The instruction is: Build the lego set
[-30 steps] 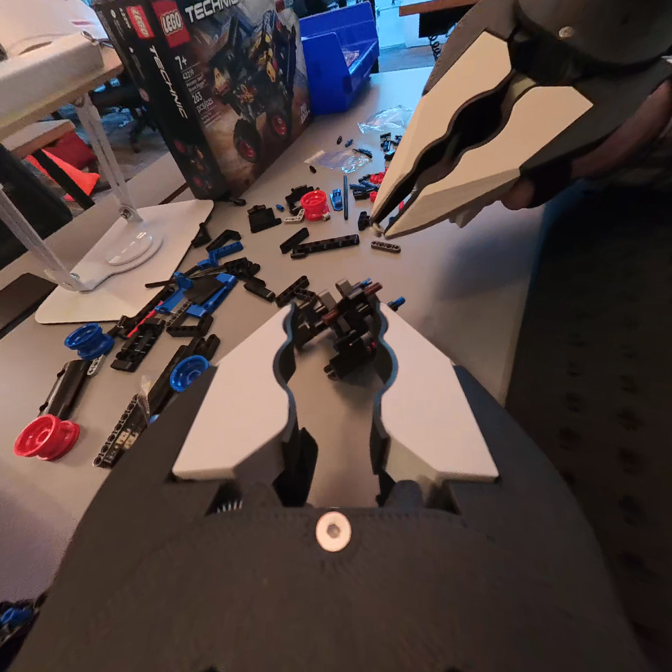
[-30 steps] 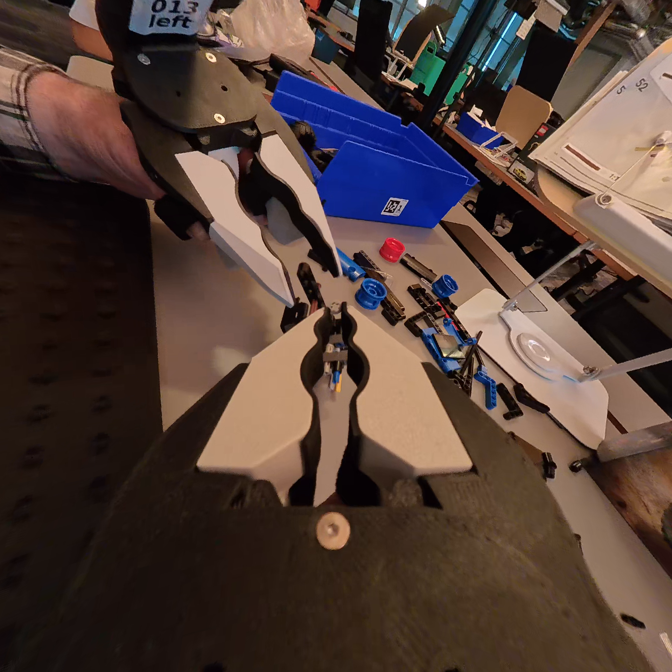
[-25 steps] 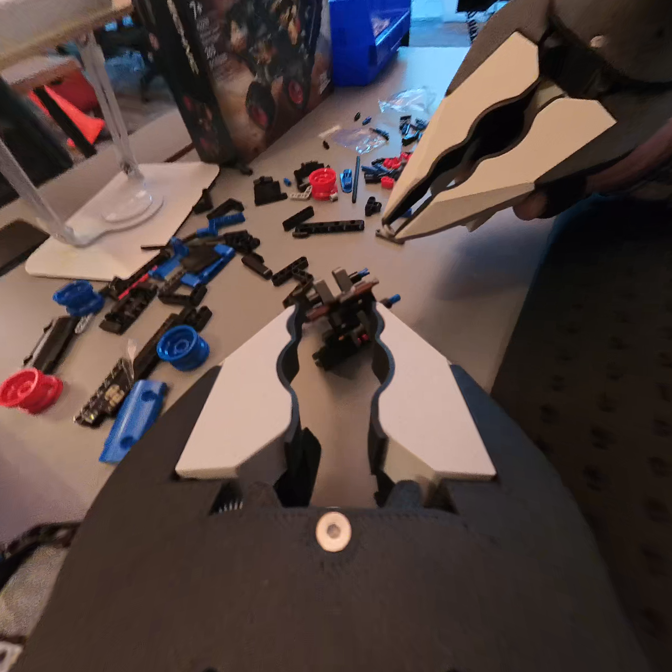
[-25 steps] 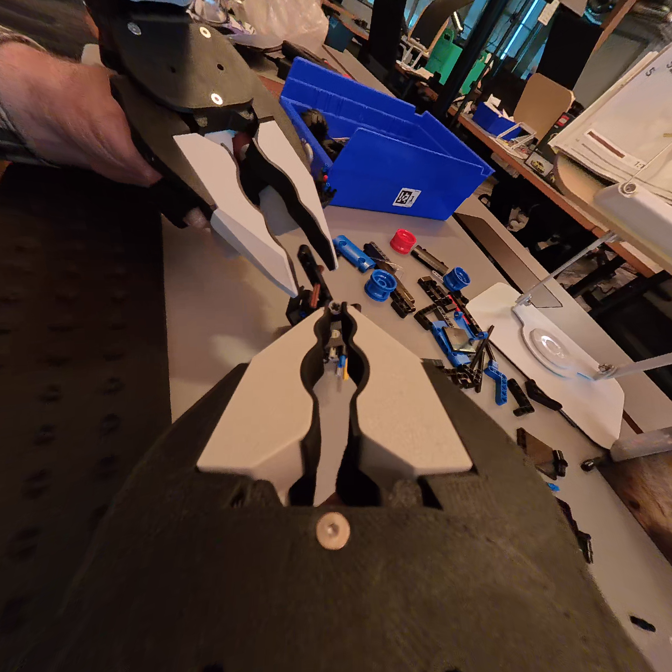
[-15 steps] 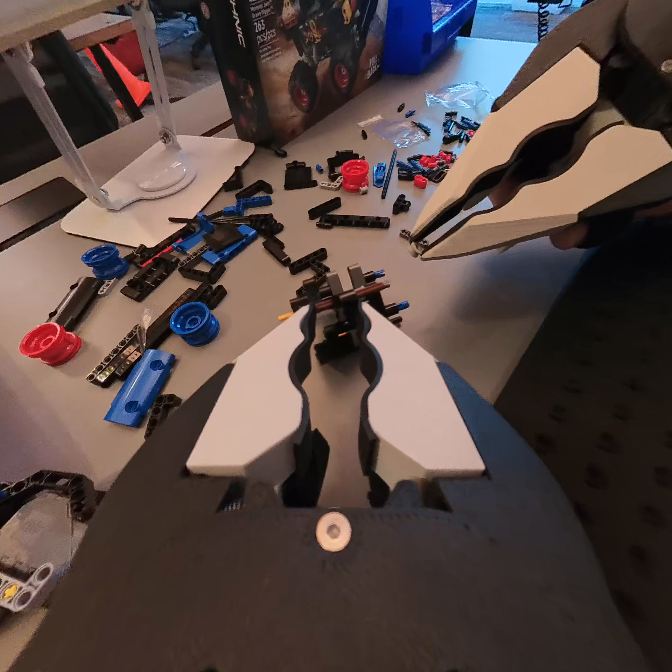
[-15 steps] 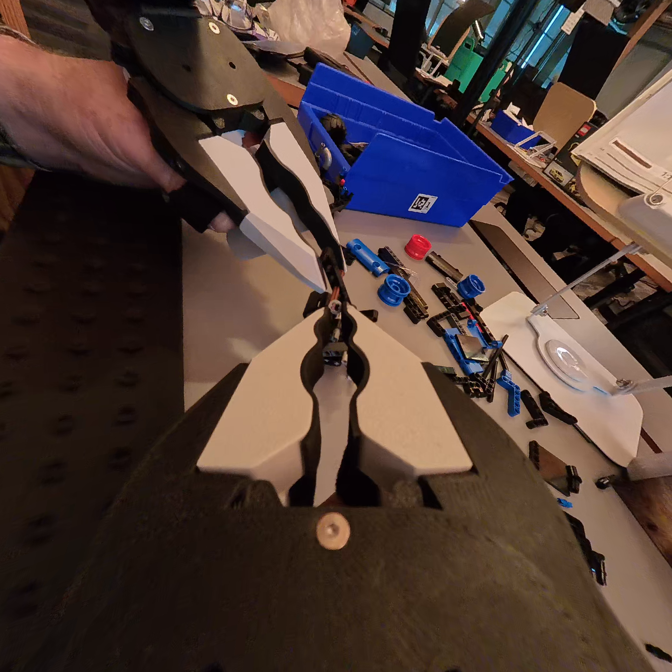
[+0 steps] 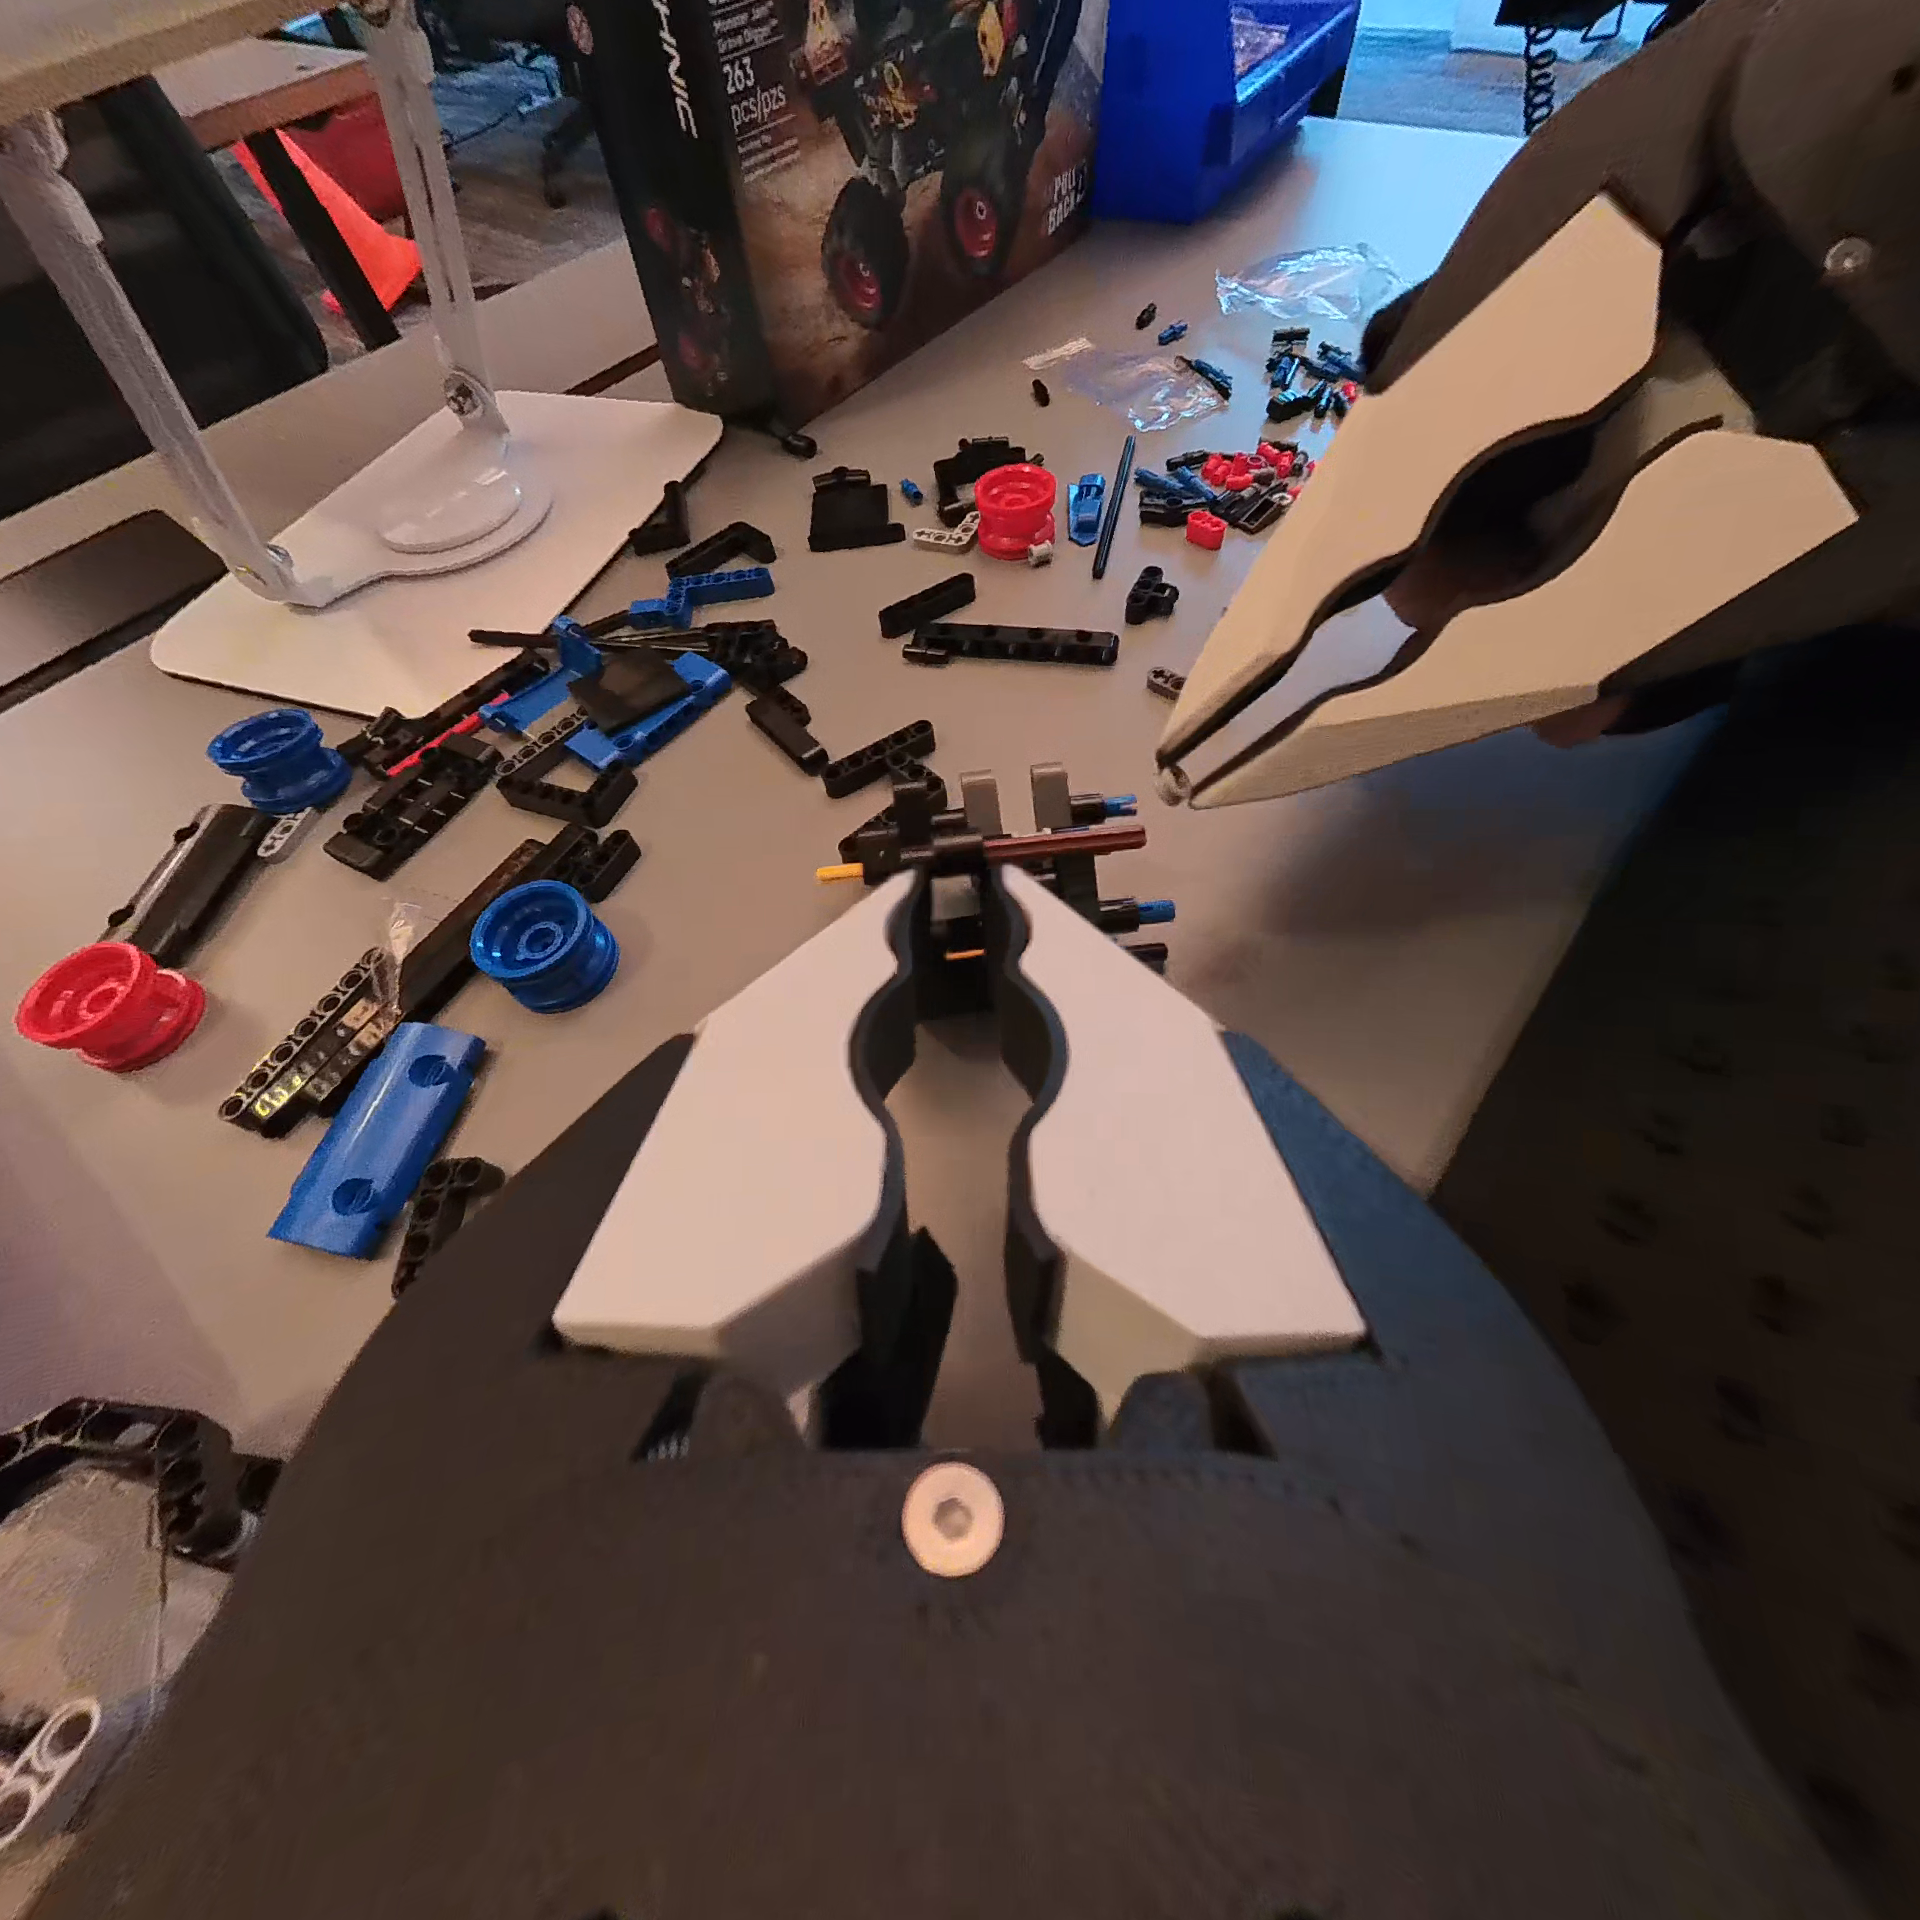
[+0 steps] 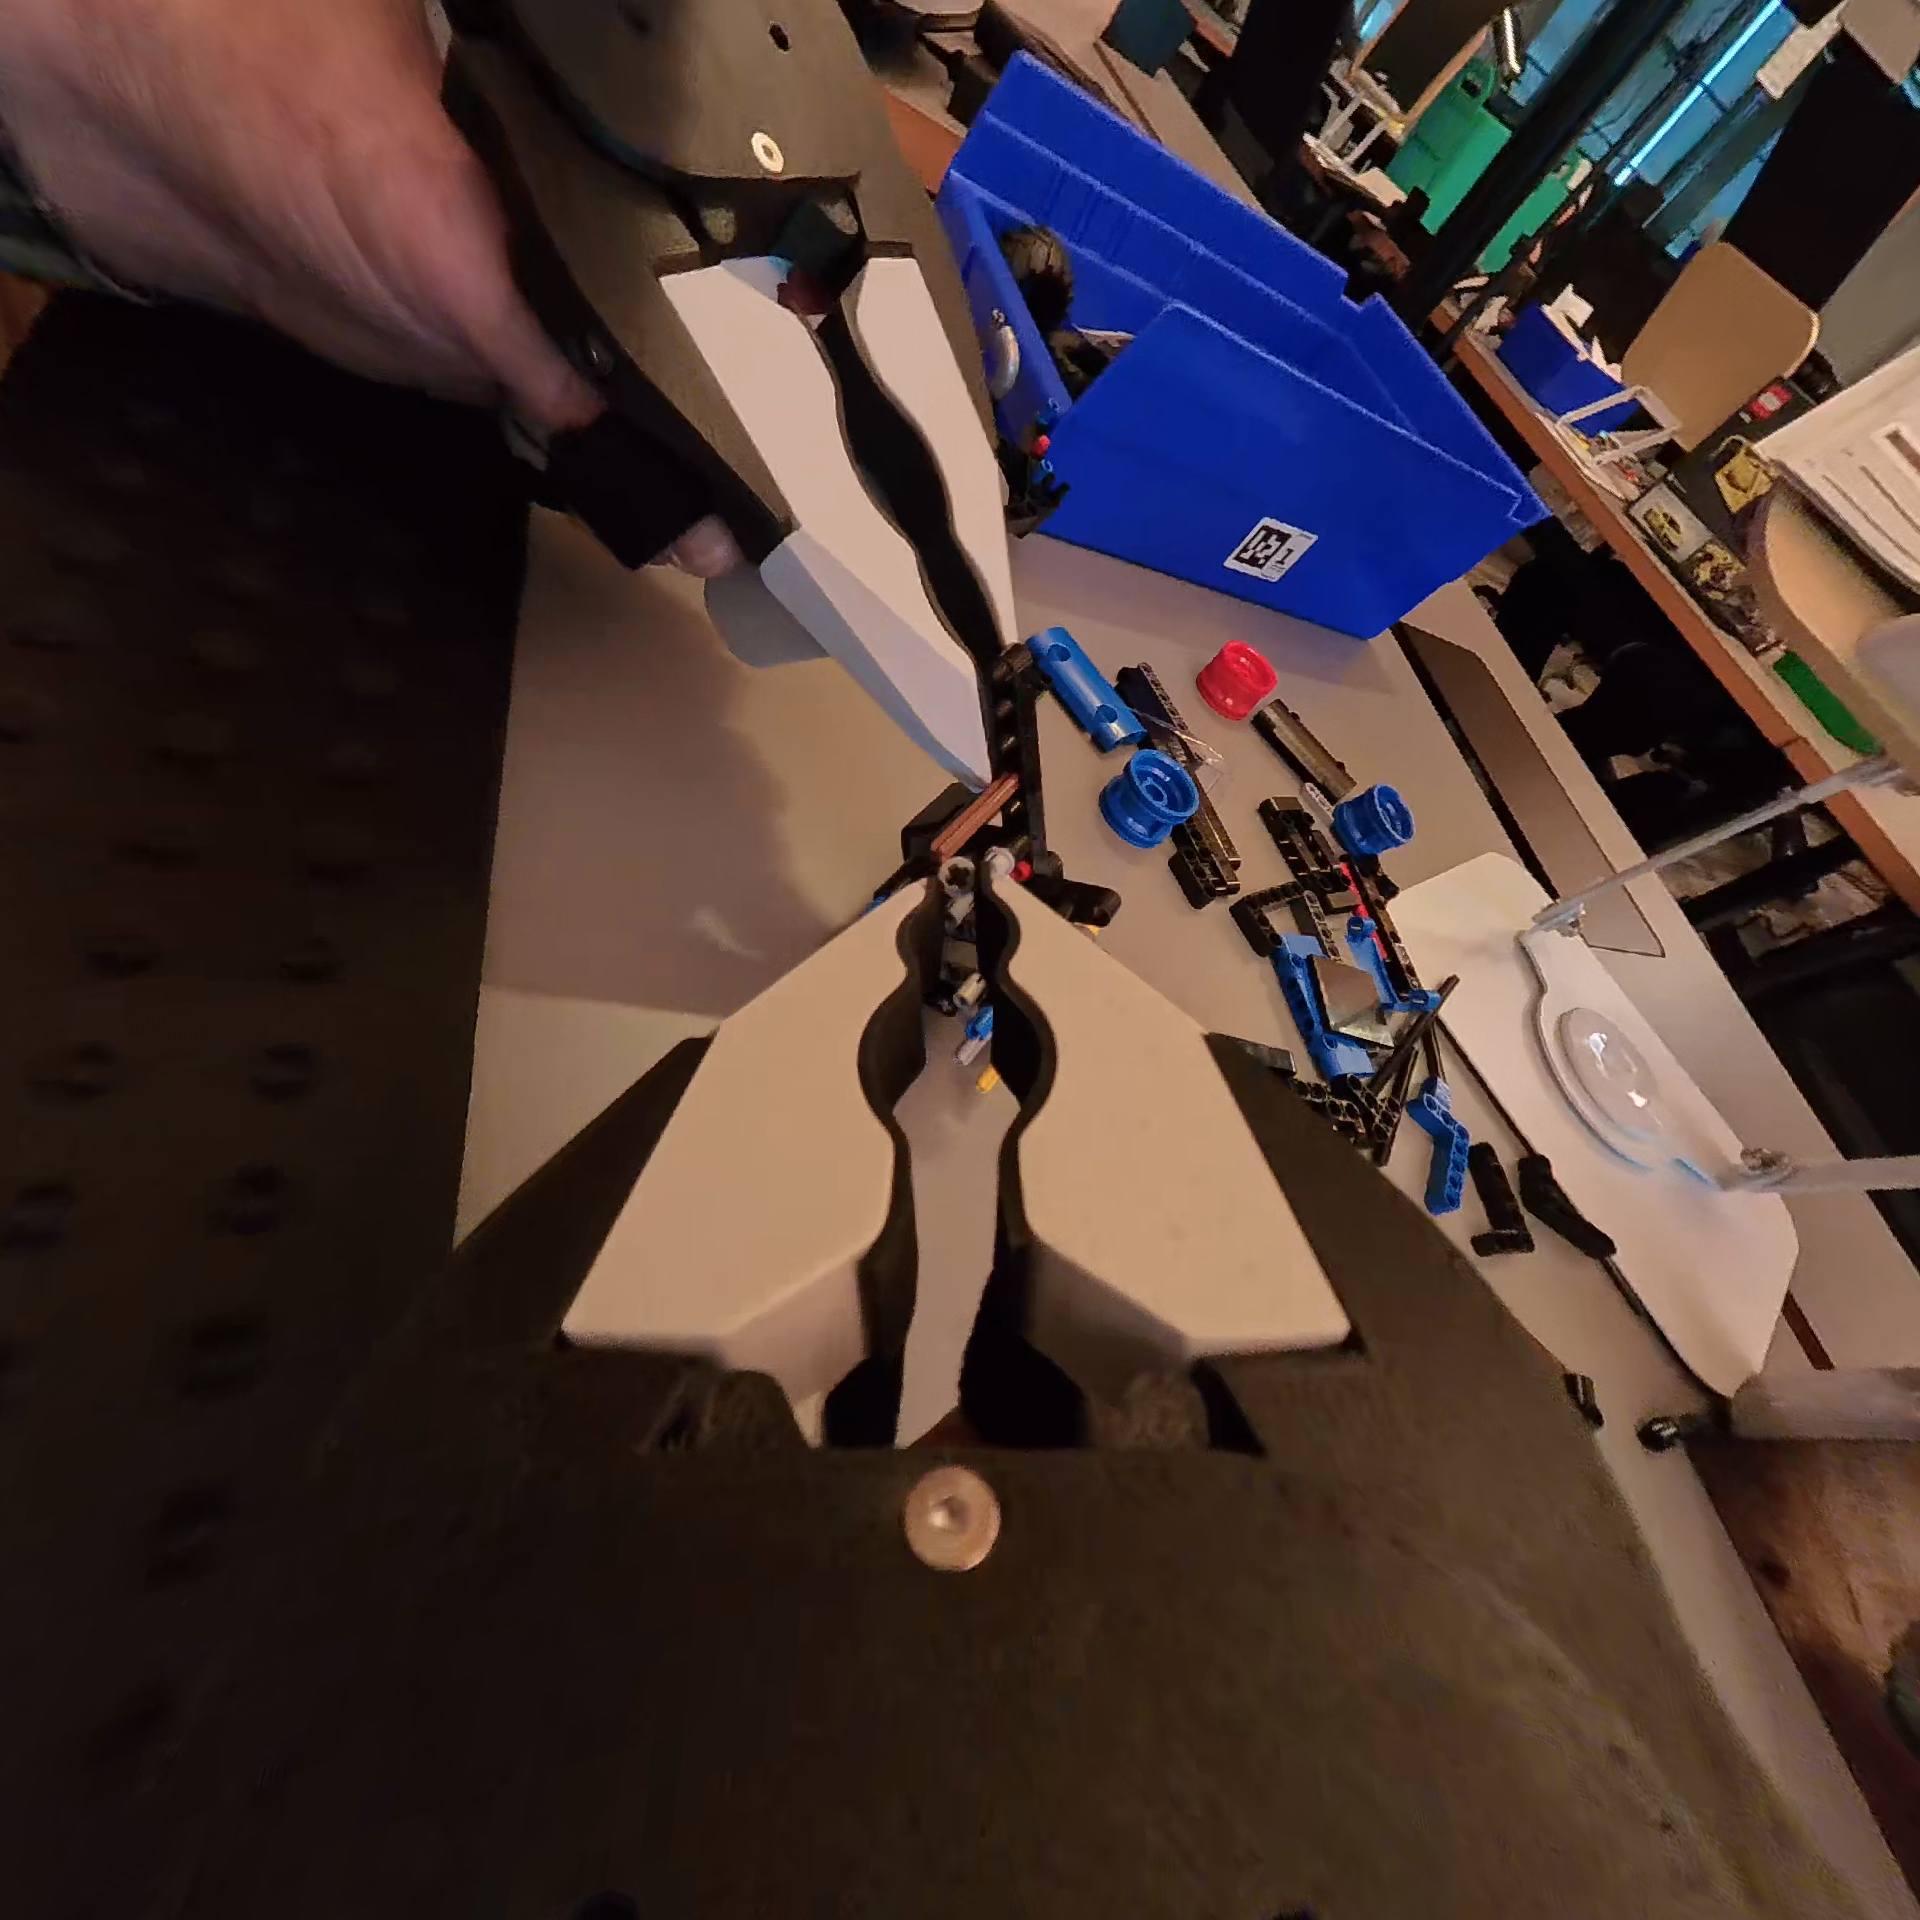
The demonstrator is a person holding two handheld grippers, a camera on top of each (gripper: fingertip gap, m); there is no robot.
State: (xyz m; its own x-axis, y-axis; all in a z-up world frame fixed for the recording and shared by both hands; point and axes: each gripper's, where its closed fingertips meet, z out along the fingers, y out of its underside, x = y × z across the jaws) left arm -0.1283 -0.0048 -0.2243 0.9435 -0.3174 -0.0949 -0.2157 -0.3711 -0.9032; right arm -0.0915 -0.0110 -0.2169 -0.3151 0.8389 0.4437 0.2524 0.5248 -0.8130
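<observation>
In the left wrist view, a red wheel (image 7: 109,1003) lies at the far left of the grey table (image 7: 1299,956), with two blue wheels (image 7: 542,943) and a blue curved panel (image 7: 379,1132) a little to its right among scattered black beams. A white lamp base (image 7: 436,540) sits in the upper left, and the set's box (image 7: 831,177) stands at top centre. In the middle, the left gripper (image 7: 956,904) is closed on the half-built model (image 7: 987,842) (black, with a brown axle sticking out to the right), held just above the table near its front edge. At the right, the right gripper (image 7: 1179,777) reaches in with its tips pinched on a small light-grey piece (image 7: 1172,781), just beside the axle's end.

In the right wrist view, a hand (image 8: 291,197) holds the left gripper at upper left, the model hangs at centre, and a blue bin (image 8: 1247,468) sits at upper right.
</observation>
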